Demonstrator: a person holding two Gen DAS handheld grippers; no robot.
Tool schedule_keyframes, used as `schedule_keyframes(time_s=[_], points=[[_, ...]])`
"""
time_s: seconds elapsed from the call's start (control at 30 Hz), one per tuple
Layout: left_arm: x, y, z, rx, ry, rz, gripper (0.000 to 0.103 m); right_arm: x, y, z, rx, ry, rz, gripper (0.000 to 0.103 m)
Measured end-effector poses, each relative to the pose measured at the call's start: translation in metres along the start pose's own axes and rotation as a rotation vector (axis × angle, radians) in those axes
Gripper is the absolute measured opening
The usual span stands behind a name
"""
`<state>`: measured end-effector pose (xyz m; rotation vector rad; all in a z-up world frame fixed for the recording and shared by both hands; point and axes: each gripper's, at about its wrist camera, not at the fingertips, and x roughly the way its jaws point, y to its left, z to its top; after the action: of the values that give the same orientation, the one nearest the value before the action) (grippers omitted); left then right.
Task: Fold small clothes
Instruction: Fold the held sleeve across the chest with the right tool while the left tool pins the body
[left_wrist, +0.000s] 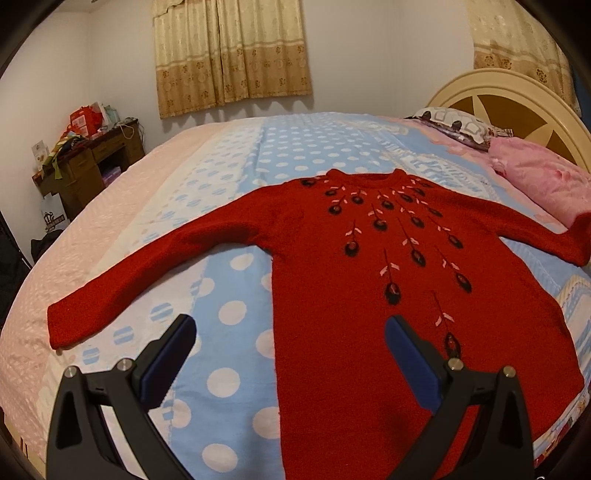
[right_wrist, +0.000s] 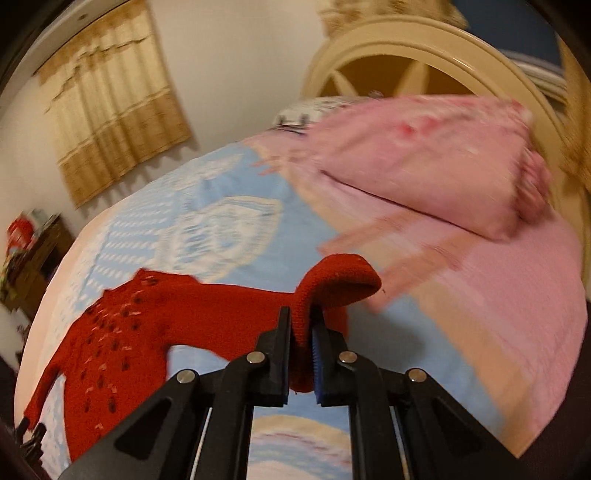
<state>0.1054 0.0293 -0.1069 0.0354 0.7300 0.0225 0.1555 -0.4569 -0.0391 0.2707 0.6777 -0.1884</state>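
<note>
A red knitted sweater (left_wrist: 332, 280) with a dark bead-and-stem pattern lies flat, front up, on the bed (left_wrist: 236, 177), both sleeves spread out. My left gripper (left_wrist: 290, 332) is open and empty, hovering over the sweater's lower left edge. My right gripper (right_wrist: 300, 321) is shut on the cuff of the right sleeve (right_wrist: 332, 284) and holds it lifted off the bed; the cuff curls over the fingers. The sweater's body (right_wrist: 122, 325) shows at the left of the right wrist view, which is motion-blurred.
A pink folded blanket (left_wrist: 546, 181) and a patterned pillow (left_wrist: 454, 123) lie at the head of the bed by the cream headboard (left_wrist: 517, 96). A cluttered wooden desk (left_wrist: 88, 158) stands at the far left. Curtains (left_wrist: 232, 51) hang behind.
</note>
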Motion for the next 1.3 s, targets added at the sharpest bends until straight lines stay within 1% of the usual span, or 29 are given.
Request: schedule_keyframes(time_s=[0.2,0.27,0.4,0.43,0.57,0.7,0.8,0.87,0.93,0.97,1.0,1.07,1.1,1.17,1.3], points=[[0.002,0.010,-0.002,-0.022,-0.002,-0.002,0.103,-0.001,0.079,0.006,-0.135,-0.005,0.103,0.008],[0.002,0.015,-0.003,-0.033,0.000,-0.009,0.103,0.001,0.112,0.006,-0.187,-0.001,0.147,0.008],[0.003,0.023,-0.003,-0.045,0.001,-0.025,0.103,0.011,0.177,-0.006,-0.284,0.017,0.217,0.008],[0.003,0.024,-0.003,-0.046,0.000,-0.029,0.103,0.014,0.188,-0.010,-0.298,0.027,0.233,0.008],[0.005,0.029,-0.003,-0.049,0.006,-0.043,0.103,0.039,0.246,-0.039,-0.378,0.084,0.293,0.008],[0.008,0.033,-0.001,-0.048,0.016,-0.055,0.103,0.066,0.287,-0.075,-0.432,0.163,0.338,0.008],[0.012,0.035,0.001,-0.043,0.022,-0.065,0.103,0.088,0.310,-0.105,-0.481,0.230,0.366,0.009],[0.015,0.036,0.004,-0.037,0.032,-0.076,0.103,0.100,0.319,-0.121,-0.498,0.282,0.389,0.009],[0.019,0.033,0.009,-0.024,0.036,-0.094,0.103,0.110,0.320,-0.130,-0.494,0.323,0.406,0.009],[0.021,0.032,0.011,-0.017,0.041,-0.098,0.103,0.114,0.318,-0.133,-0.486,0.341,0.412,0.014],[0.023,0.030,0.014,-0.007,0.045,-0.103,0.103,0.113,0.313,-0.134,-0.478,0.345,0.420,0.020],[0.027,0.024,0.019,0.012,0.052,-0.125,0.103,0.105,0.295,-0.132,-0.442,0.332,0.446,0.076],[0.030,0.019,0.022,0.020,0.062,-0.131,0.103,0.100,0.286,-0.131,-0.427,0.323,0.453,0.079],[0.034,0.011,0.025,0.038,0.072,-0.148,0.103,0.089,0.261,-0.127,-0.401,0.304,0.453,0.079],[0.044,-0.016,0.032,0.076,0.092,-0.211,0.103,0.071,0.213,-0.121,-0.359,0.240,0.359,0.079]])
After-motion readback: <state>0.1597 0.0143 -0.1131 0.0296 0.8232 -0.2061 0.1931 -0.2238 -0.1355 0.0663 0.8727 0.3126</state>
